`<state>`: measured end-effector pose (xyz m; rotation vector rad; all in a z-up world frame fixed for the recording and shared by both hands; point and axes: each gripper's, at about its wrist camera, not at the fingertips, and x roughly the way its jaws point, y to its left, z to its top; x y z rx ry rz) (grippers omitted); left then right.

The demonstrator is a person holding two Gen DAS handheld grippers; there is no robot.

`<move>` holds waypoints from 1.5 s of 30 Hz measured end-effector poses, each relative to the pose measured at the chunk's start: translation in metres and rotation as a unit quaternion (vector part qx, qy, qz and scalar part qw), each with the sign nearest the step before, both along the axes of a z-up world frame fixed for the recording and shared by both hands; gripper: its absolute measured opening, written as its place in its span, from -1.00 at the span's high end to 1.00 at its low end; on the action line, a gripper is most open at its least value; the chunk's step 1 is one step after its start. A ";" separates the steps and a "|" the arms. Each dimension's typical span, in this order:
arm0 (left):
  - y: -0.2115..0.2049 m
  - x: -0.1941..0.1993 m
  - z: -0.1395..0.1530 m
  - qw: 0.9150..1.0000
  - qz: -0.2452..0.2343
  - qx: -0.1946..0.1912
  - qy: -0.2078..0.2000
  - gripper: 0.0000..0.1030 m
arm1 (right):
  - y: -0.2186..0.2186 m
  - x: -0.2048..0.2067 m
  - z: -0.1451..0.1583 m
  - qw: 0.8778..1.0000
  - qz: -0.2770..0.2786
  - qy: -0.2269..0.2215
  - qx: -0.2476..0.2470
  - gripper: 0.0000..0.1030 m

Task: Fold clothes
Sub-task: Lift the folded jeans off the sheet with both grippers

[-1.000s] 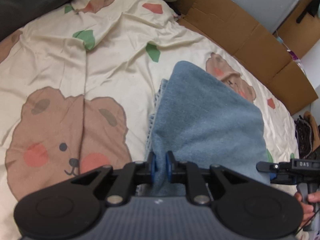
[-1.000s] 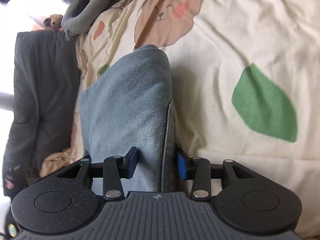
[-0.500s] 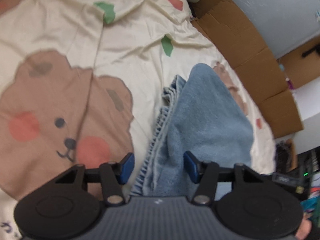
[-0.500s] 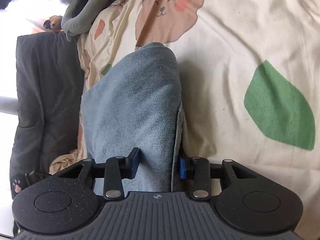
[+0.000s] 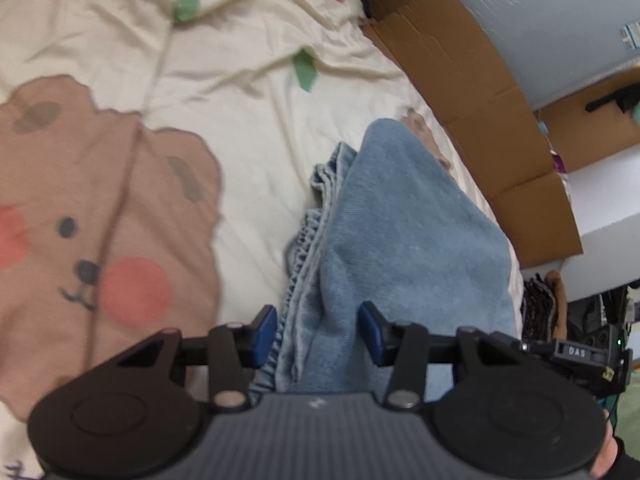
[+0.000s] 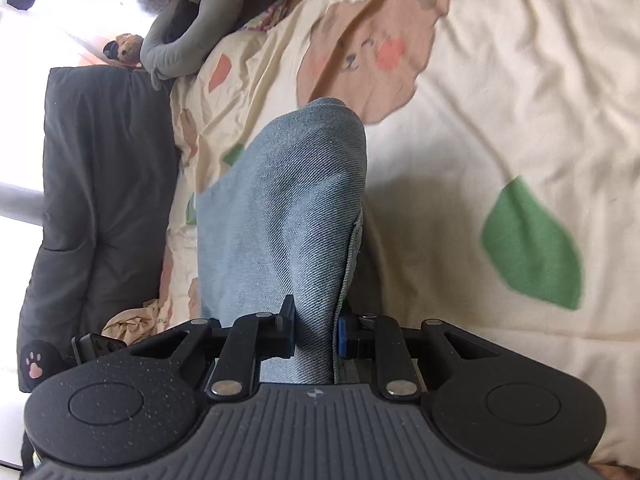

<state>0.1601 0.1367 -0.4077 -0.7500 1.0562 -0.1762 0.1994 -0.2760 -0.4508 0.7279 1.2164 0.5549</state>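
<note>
A light blue denim garment point(image 5: 408, 240) lies folded on a cream bedsheet point(image 5: 248, 120) printed with bears. My left gripper point(image 5: 318, 334) straddles its near end, ruffled edge point(image 5: 304, 248) included. Its jaws stand wide and are closing, and the blue pads do not press the cloth. In the right wrist view the denim garment point(image 6: 288, 200) rises as a rounded fold above the bedsheet point(image 6: 500, 100). My right gripper point(image 6: 316, 332) is closing on that fold, both pads squeezing it. Its black body shows at the left view's right edge.
Flattened cardboard point(image 5: 472, 80) lines the bed's far side against a pale wall. A dark grey cushion point(image 6: 104, 180), a grey neck pillow point(image 6: 188, 36) and a small plush toy point(image 6: 124, 46) lie beyond the sheet. Dark clothes point(image 5: 540, 304) are piled off the bed.
My left jaws let go of the denim edge and spread wide, and that gripper tilted and sank. My right jaws narrowed onto the fold and lifted slightly.
</note>
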 end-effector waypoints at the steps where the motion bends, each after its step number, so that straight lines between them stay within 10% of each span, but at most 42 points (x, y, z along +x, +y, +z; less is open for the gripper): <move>1: -0.005 0.002 -0.001 1.000 -0.004 -0.002 0.000 0.08 | -0.006 0.001 0.002 1.000 -0.002 0.001 -0.002 0.64; 29: -0.143 0.060 -0.018 0.992 -0.120 -0.041 0.003 0.14 | -0.153 0.004 0.025 0.992 -0.115 -0.006 -0.060 0.64; 45: -0.157 0.067 -0.013 0.992 -0.126 -0.028 0.001 0.08 | -0.170 0.004 -0.025 0.985 -0.146 0.032 -0.087 0.48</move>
